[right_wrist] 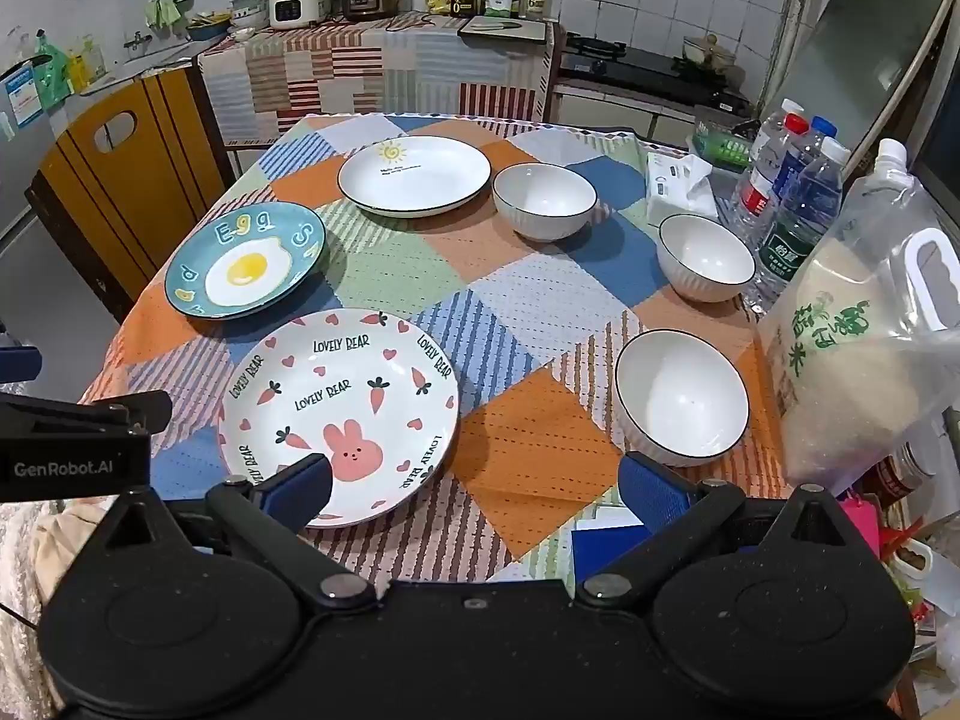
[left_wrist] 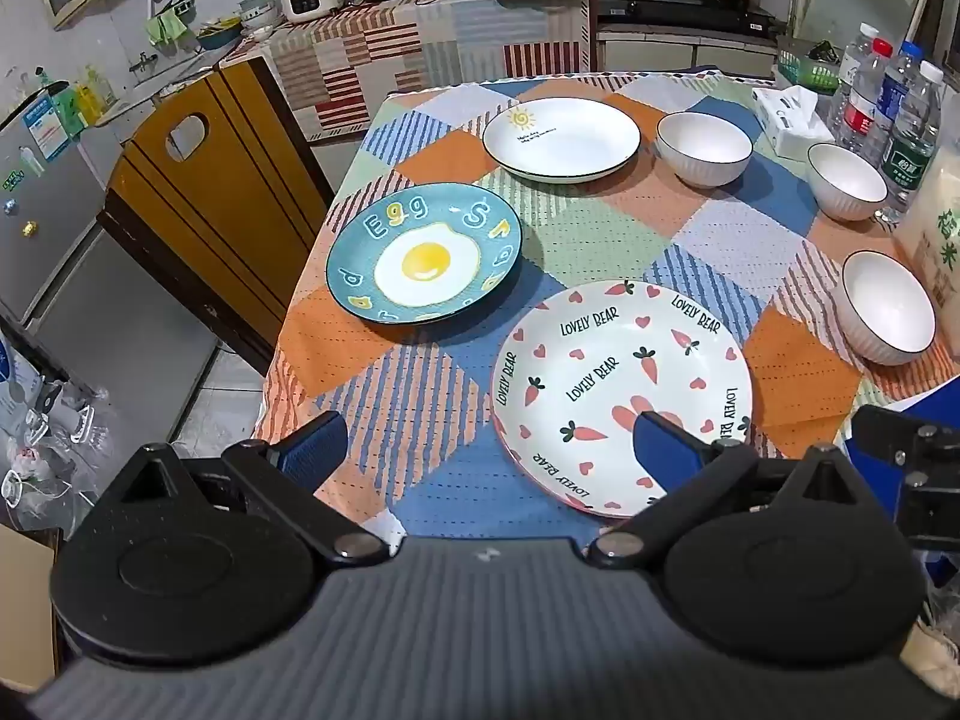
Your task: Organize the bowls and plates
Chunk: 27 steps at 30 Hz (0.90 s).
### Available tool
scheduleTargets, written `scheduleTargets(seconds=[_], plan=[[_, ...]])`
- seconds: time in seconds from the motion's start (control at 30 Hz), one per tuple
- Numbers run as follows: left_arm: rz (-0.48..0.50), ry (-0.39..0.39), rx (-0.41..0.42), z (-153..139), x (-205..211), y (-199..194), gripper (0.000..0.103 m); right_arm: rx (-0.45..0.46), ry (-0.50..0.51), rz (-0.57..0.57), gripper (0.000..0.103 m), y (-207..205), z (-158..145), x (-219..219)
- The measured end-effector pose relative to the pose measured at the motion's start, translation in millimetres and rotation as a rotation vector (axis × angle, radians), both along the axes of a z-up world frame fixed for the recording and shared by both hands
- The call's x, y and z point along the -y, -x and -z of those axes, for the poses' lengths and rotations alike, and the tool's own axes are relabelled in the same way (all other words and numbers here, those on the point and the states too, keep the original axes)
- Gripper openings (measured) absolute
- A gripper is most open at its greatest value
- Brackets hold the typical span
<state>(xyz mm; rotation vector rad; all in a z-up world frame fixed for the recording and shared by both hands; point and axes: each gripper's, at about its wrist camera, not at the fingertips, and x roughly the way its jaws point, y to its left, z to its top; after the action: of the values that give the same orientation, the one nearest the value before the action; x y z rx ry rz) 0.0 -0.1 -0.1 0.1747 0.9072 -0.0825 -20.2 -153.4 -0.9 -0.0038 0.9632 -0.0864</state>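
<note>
A patchwork cloth [right_wrist: 522, 300] of orange, blue, green and striped squares, woven with a dotted, mesh-like texture, covers the table. At the left lies the egg plate [right_wrist: 246, 261], round, glossy teal ceramic with a fried egg painted in its well and raised-looking letters round the rim. Just in front of it, apart from it, sits the bear plate [right_wrist: 342, 414], a wider shallow white dish printed with a pink rabbit, carrots, hearts and "LOVELY BEAR". Behind both, toward the far edge, is the sun plate [right_wrist: 414, 174], plain white with a thin dark rim and a small yellow sun. To the right three bowls run in a diagonal line from far to near, each white, smooth inside, ribbed outside and dark-rimmed: the far bowl [right_wrist: 543, 198], the middle bowl [right_wrist: 705, 255] and the near bowl [right_wrist: 681, 399], all upright, empty and apart from one another. Rightmost stand clear plastic bottles [right_wrist: 792, 192] and a soft, translucent rice bag [right_wrist: 864, 348] with a moulded handle. The left gripper [left_wrist: 489, 450] hangs over the near edge, its blue textured pads [left_wrist: 666, 447] spread fully wide with nothing between them; the right gripper [right_wrist: 477, 489] likewise gapes wide and empty, between the bear plate and the near bowl.
</note>
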Motion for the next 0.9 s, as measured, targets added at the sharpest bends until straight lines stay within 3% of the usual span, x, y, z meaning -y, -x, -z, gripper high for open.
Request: scheduleTargets(seconds=[0.9], plan=[[-0.035,0.009,0.034,-6,-12,2,0.103,0.017,-0.001,0.035,0.102,3,0,4]])
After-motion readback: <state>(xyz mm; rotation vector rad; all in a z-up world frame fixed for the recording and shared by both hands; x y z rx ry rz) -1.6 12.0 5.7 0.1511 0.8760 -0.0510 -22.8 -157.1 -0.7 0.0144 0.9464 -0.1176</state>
